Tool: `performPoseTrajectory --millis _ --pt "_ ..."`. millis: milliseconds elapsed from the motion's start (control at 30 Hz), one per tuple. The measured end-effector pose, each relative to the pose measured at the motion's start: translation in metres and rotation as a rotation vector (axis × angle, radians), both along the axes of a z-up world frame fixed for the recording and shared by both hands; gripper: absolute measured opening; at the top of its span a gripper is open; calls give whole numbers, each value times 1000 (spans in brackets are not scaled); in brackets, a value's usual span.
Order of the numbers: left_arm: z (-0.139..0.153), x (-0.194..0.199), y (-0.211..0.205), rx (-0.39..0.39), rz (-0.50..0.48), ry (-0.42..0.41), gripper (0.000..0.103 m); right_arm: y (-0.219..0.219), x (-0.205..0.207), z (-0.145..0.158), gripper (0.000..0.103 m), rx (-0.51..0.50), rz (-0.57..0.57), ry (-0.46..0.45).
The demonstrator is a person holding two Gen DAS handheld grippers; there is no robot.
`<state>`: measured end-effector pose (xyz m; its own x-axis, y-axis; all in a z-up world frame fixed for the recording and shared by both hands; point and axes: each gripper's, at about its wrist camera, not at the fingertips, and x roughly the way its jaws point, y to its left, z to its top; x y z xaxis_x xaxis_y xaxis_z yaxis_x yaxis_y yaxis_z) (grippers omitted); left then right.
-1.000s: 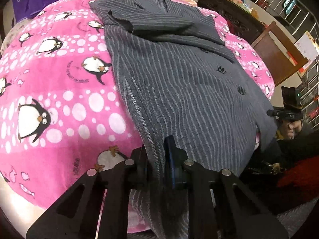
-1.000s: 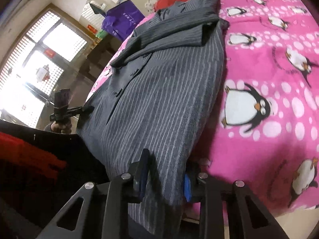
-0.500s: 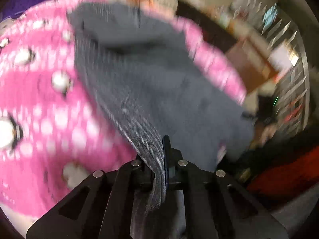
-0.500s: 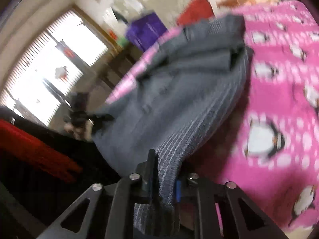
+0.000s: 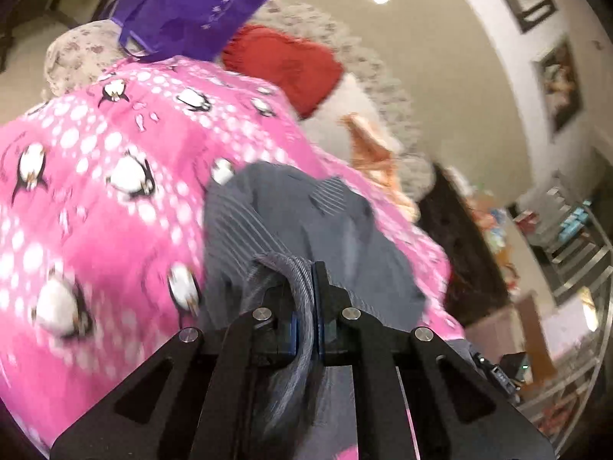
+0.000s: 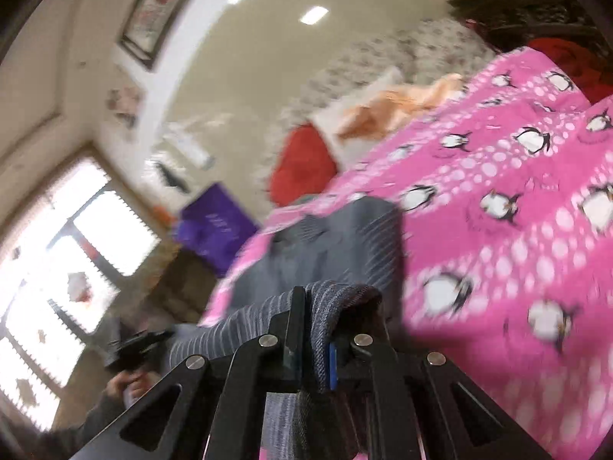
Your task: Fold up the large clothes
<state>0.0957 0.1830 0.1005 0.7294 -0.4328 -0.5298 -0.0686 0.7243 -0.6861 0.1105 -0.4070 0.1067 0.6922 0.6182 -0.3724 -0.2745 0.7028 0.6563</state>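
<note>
Both claws are clenched on the hem of the grey pinstriped jacket (image 5: pixel 306 222): the left gripper (image 5: pixel 304 314) pinches a bunched roll of striped cloth at lower centre of its frame, and the right gripper (image 6: pixel 314 341) has a fold of the same cloth draped over and between its jaws, lower centre of its own frame. The rest of the jacket lies on the pink penguin blanket (image 5: pixel 95 191), running up toward the middle of each view, with its far end, probably the collar, blurred. The step in hand looks like carrying the bottom hem up and over toward the collar to halve the garment. To do it well, I would keep the two grippers level and equally far apart, so the hem stays taut between them and comes down square, lift high enough that the hanging cloth clears the part still lying flat, and let go only once the hem is laid on the upper part of the jacket. A slack or skewed hem would likely leave a crooked crease. Compared with a second ago, both cameras have tilted sharply upward. Then the jacket lay spread full length, buttons and lapels plain to see. Now the ceiling lights, wall pictures, the purple bag (image 5: pixel 199 4) at upper left and the red cushion (image 5: pixel 287 65) fill the upper parts, and the jacket appears foreshortened and motion-blurred. The grasp on the hem is unchanged.
</note>
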Motion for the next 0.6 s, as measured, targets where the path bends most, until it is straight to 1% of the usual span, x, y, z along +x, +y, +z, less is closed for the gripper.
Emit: performPoseTrajectory --millis 33,67,133,200,233,267,300,333,367,400,433,467,500,533,567,600 --pt "-1 10 1 9 17 22 5 6 14 0 7 -31 -13 12" --pt "-2 23 0 46 27 48 5 11 30 -1 7 -67 -26 31" --pt "-3 40 -7 139 21 58 5 23 64 -4 7 -130 -41 65" --pt "-8 58 -9 194 13 76 5 23 83 -4 7 -153 -61 84" --pt "-12 64 -13 230 7 81 5 26 94 -4 7 -176 -63 84" --pt "-17 77 -14 279 -2 86 6 30 106 -7 7 -206 -73 105" --pt "-21 85 -17 306 -13 91 6 31 115 -12 7 -218 -75 127" --pt "-29 94 -23 359 -37 106 8 35 127 -19 7 -238 -70 155" --pt "-42 99 -27 401 -57 124 9 38 134 -28 7 -268 -68 177" --pt "-53 103 -33 441 -82 147 10 42 142 -39 8 -308 -64 221" --pt "-63 104 -38 480 -102 167 13 43 148 -50 9 -305 -56 264" --pt "-68 103 -42 515 -115 152 14 41 147 -55 10 -276 -65 269" --pt "-67 100 -43 534 -123 130 16 39 145 -54 14 -257 -70 264" --pt "-66 98 -43 548 -139 124 20 36 142 -50 23 -226 -66 262" --pt "-63 96 -42 561 -169 134 23 34 137 -47 29 -197 -53 266" --pt "-60 94 -41 576 -188 135 24 30 130 -41 39 -156 -28 272"
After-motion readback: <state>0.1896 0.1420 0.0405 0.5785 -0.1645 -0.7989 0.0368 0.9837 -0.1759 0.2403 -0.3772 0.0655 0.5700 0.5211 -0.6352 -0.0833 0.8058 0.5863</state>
